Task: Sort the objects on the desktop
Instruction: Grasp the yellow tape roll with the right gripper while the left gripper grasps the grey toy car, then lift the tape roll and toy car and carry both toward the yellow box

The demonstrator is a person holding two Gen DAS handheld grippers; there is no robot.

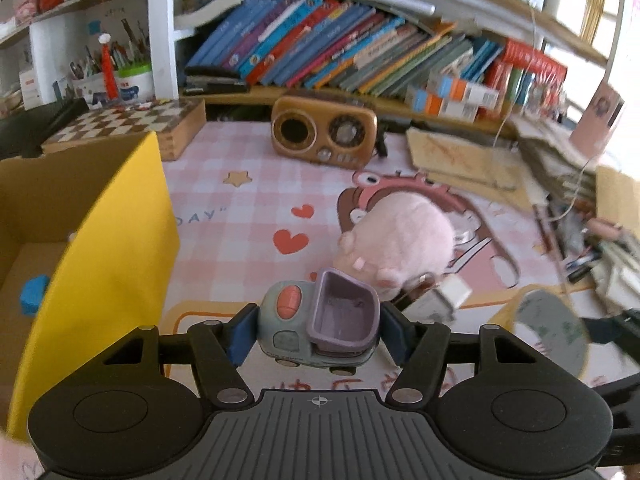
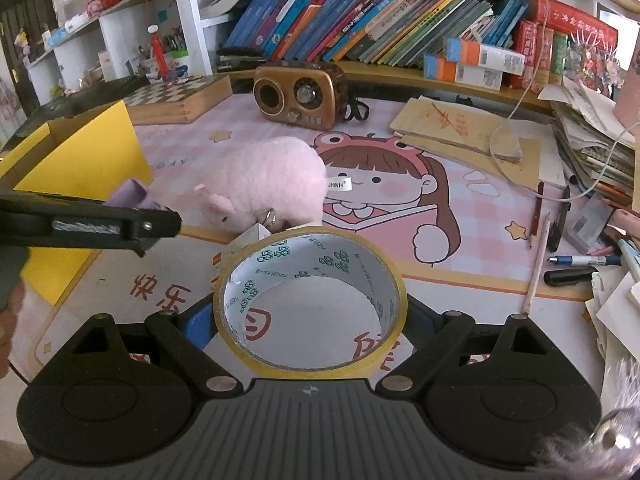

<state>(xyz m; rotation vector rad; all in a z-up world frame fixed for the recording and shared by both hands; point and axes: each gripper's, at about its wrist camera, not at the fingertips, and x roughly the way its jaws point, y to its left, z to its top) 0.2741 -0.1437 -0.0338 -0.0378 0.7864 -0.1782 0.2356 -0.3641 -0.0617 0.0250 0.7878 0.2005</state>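
My left gripper (image 1: 318, 334) is shut on a small grey-blue toy truck (image 1: 288, 320) with a purple bucket, its blue pads pressing both sides. The truck hangs just right of an open yellow cardboard box (image 1: 120, 240) that holds a blue item (image 1: 34, 294). My right gripper (image 2: 308, 320) is shut on a yellow tape roll (image 2: 256, 280), whose hole faces the camera. A pink plush pig (image 2: 268, 176) lies on the printed desk mat beyond both grippers. The left gripper's finger (image 2: 152, 224) shows at the left of the right wrist view.
A brown retro radio (image 2: 300, 96) and a chessboard box (image 2: 176, 98) stand at the back under a shelf of leaning books (image 2: 360, 20). A small white box (image 2: 248, 240) lies by the pig. Pens, a pencil (image 2: 538, 264) and paper stacks (image 2: 592, 140) crowd the right side.
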